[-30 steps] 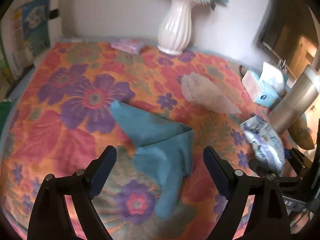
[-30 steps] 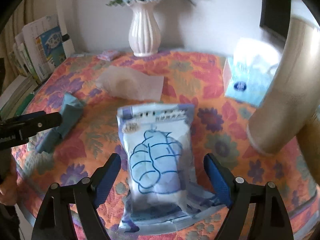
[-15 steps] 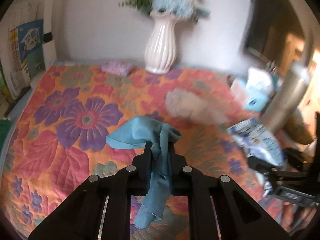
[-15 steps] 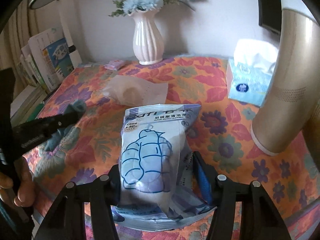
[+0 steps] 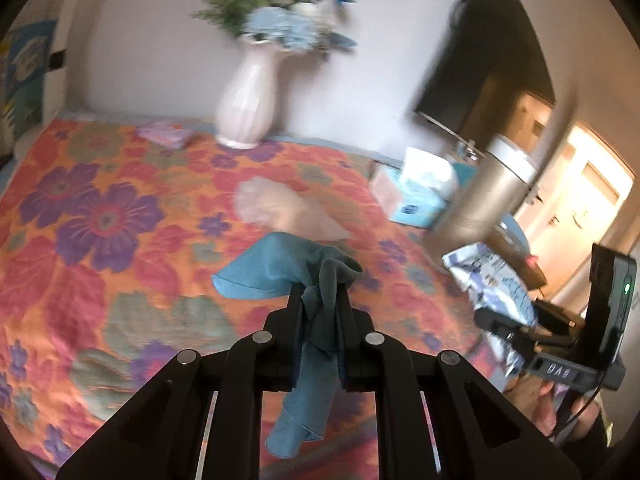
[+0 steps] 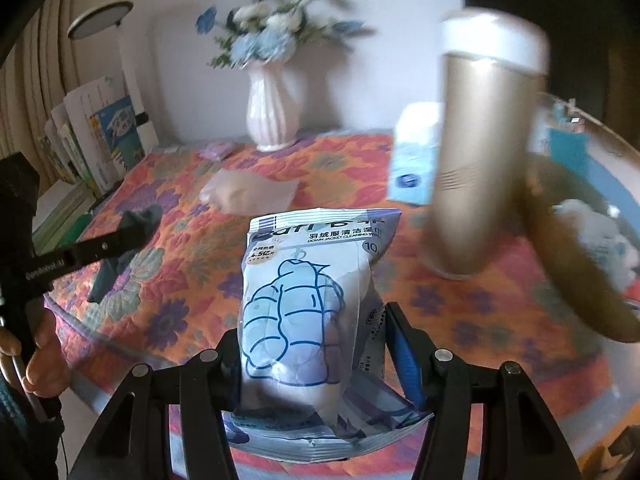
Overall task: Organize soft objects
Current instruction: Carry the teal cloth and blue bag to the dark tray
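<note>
My left gripper (image 5: 319,300) is shut on a teal cloth (image 5: 276,268), which bunches above the jaws and hangs down between them, lifted off the flowered tablecloth (image 5: 100,216). My right gripper (image 6: 312,344) is shut on a soft white and blue wipes pack (image 6: 304,300), held upright above the table. From the left wrist view the pack (image 5: 488,284) and right gripper show at the right. The cloth (image 6: 116,264) and left gripper (image 6: 132,232) appear at the left of the right wrist view. A pale translucent bag (image 5: 280,208) lies flat mid-table.
A white vase (image 5: 246,96) of blue flowers stands at the back by the wall. A gold cylinder (image 6: 476,168) and a tissue box (image 5: 416,196) stand on the right. A small purple packet (image 5: 164,134) lies near the vase. Books (image 6: 100,132) line the left.
Both grippers closed, the left on the teal cloth and the right on the wipes pack, and both lifted their loads off the tablecloth. The views have tilted upward.
</note>
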A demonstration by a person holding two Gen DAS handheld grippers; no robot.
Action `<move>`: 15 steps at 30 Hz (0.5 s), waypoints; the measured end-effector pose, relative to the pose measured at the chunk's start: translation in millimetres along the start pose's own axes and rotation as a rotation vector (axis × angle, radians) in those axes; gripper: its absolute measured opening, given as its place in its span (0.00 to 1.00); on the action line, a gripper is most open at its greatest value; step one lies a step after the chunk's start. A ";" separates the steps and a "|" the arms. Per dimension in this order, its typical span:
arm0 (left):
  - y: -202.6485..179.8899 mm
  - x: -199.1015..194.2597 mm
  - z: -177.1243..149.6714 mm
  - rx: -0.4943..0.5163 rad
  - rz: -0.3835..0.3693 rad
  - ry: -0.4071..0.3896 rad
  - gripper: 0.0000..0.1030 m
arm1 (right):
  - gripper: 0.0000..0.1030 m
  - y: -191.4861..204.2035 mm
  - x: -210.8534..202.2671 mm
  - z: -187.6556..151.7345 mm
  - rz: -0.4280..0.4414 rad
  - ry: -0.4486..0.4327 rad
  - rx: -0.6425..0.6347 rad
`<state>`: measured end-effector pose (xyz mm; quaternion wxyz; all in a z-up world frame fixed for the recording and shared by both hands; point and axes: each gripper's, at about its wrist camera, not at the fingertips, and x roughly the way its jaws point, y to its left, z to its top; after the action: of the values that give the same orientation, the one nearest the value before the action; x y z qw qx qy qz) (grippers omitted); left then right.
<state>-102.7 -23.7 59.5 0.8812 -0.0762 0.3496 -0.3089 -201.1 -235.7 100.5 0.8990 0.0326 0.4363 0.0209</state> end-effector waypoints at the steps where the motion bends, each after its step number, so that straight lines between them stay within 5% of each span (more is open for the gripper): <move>1: -8.1 0.1 0.9 0.013 -0.013 0.002 0.10 | 0.56 -7.4 -11.2 0.2 -0.014 -0.009 0.003; 15: -215.2 23.2 37.0 0.383 -0.269 0.001 0.10 | 0.56 -163.6 -135.9 19.5 -0.277 -0.230 0.276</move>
<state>-170.7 -212.2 149.2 0.8304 0.0465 0.2717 -0.4841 -268.4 -408.6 206.4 0.9241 0.0972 0.3300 -0.1667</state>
